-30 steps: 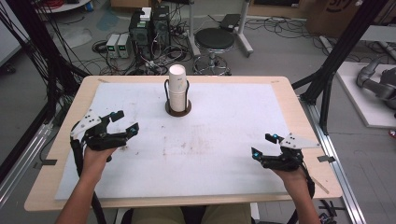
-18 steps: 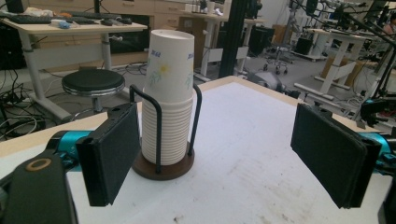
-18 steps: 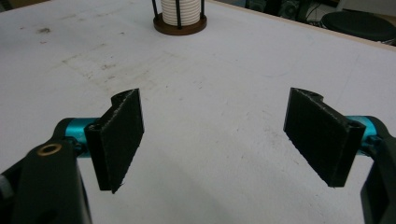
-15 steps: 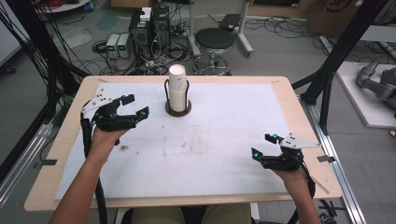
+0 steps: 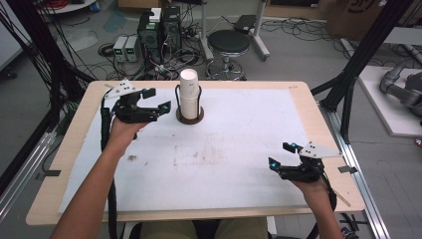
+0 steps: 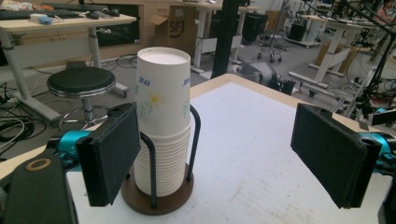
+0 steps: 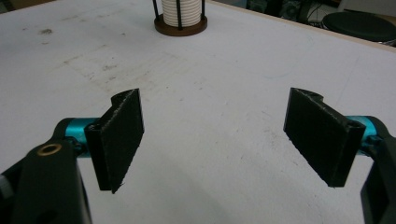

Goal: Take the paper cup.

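Paper cup stack (image 5: 189,94) upright in wooden-base wire holder (image 5: 190,117).

Black stool (image 5: 228,42); cable-strewn grey floor (image 5: 298,55)

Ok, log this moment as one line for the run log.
left gripper: open, beside paper cup stack | right gripper: open, over white mat | cups in holder
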The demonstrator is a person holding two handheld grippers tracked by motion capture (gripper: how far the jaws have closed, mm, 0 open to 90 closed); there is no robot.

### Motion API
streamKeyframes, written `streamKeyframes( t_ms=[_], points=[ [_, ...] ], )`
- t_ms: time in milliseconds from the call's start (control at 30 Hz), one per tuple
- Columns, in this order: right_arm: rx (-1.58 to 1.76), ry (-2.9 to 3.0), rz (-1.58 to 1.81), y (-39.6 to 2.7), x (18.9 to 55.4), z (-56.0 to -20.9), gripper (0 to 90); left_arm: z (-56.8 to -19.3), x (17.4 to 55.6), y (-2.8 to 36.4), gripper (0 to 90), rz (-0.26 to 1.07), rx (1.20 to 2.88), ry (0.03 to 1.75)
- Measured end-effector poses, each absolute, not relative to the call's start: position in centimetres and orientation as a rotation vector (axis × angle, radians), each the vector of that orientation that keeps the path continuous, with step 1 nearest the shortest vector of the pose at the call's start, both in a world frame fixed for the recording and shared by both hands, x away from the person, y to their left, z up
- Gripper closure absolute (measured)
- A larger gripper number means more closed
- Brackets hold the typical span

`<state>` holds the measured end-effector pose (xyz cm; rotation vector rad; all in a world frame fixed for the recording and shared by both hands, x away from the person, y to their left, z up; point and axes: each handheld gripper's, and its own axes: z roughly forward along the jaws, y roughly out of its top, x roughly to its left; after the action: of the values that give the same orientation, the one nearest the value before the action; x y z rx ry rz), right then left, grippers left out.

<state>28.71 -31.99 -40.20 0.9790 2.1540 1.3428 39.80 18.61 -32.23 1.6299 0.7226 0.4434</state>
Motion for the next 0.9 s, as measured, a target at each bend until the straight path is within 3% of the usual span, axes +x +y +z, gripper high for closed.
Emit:
streamKeyframes(
  t_ms=[900],
  points=[
    [0.970,2.177,1.354,-32.0,28.9,-40.5,20.5,-30.6,47.7,13.5,16.0,0.454,1.709,0.803]
  ],
)
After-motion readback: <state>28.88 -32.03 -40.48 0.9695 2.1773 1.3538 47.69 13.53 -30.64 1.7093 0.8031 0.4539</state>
